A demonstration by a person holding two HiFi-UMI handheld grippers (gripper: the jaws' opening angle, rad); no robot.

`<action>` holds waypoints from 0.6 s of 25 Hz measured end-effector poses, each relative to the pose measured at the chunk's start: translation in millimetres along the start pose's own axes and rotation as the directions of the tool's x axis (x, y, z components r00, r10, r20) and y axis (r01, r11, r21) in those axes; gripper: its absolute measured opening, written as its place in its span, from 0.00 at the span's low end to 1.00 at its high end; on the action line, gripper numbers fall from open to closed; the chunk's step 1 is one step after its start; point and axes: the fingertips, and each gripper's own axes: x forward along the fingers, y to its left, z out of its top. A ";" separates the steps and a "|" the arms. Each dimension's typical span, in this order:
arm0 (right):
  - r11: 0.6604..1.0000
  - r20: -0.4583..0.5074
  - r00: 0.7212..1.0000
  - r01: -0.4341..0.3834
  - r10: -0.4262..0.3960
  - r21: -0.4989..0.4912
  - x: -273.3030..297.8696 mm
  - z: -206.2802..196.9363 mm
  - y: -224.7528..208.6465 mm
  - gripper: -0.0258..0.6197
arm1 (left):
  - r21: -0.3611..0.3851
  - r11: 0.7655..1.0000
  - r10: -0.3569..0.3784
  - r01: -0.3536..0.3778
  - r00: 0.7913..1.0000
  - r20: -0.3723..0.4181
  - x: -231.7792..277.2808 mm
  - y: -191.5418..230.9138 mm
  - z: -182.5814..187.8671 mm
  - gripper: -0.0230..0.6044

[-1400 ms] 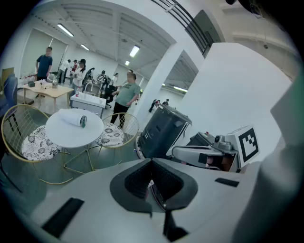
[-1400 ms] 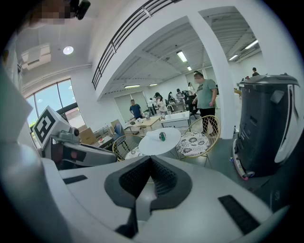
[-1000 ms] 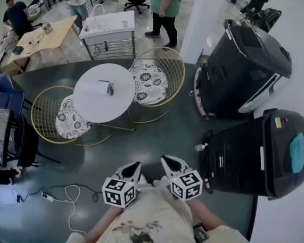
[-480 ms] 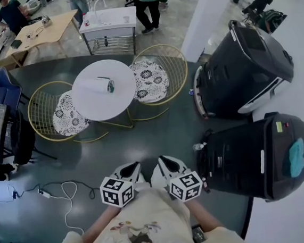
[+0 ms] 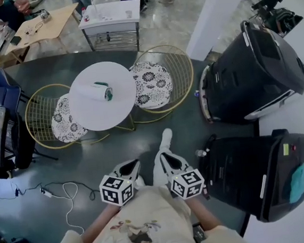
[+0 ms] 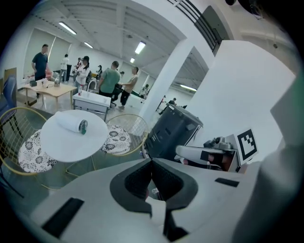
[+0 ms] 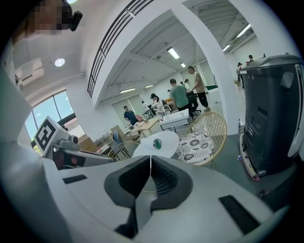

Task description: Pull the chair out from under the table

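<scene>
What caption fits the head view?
Left gripper and right gripper, both shut, face a white round table between two wire chairs.

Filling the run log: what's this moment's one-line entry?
left gripper: shut, empty | right gripper: shut, empty | left chair and right chair: at round table, untouched | pull: not begun

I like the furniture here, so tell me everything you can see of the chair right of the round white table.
The chair has a rounded basket back of thin gold-coloured wire and slim matching legs. A round white cushion with dark flower prints lies on its seat. It stands upright on the dark floor, beside the table, whose rim overlaps the cushion's edge.
</scene>
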 end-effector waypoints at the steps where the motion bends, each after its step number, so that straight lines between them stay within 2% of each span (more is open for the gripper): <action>1: 1.000 -0.006 1.000 -0.009 0.009 0.000 9.9 10.8 -11.4 0.06 | -0.003 1.000 0.011 -0.011 1.000 -0.005 12.8 4.4 11.4 0.05; 10: 0.996 -0.031 0.996 -0.088 0.088 -0.007 67.8 127.0 -127.5 0.06 | -0.038 0.996 0.083 -0.084 0.996 -0.016 132.8 17.8 134.4 0.05; 15: 0.994 -0.063 0.992 -0.107 0.109 0.038 96.0 167.7 -188.4 0.06 | -0.069 0.990 0.122 -0.122 0.993 -0.005 185.3 20.1 190.4 0.05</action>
